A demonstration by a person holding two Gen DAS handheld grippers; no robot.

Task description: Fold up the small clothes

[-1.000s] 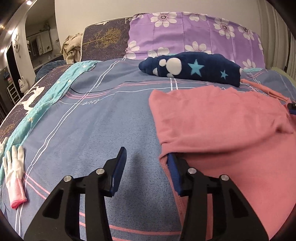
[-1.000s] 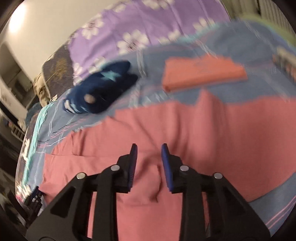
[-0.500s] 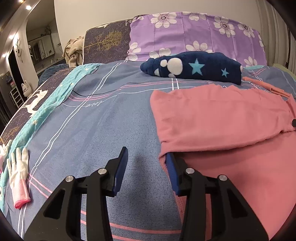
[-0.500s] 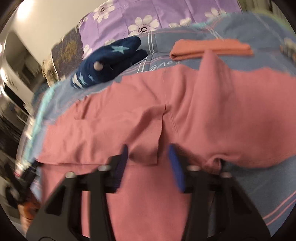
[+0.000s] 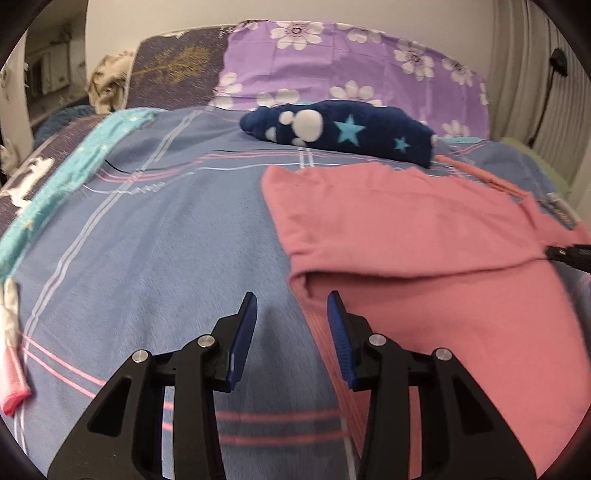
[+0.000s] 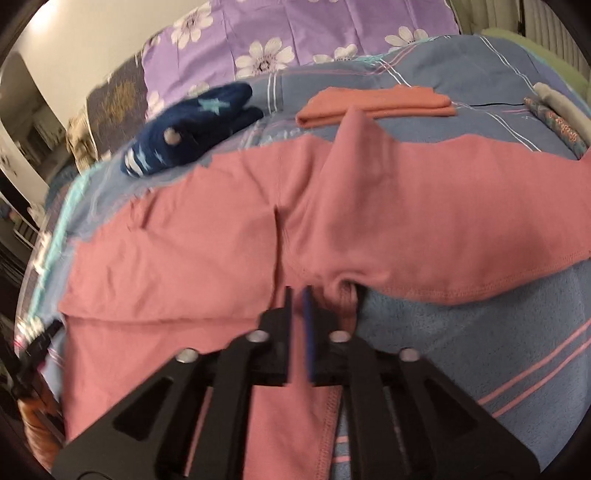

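One pink garment [image 6: 369, 206], soft, light and limp, spread on bedspread [image 5: 155, 229], part-folded. Left gripper [image 5: 291, 321] open beside hem, empty. Right gripper [image 6: 297, 310] narrow, opening; cloth contact unclear. Pinch at hem corners.

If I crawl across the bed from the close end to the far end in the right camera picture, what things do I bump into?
Pink garment → folded orange cloth → purple flowered pillow. The dark blue starry blanket sits off to the left, so I left it out.
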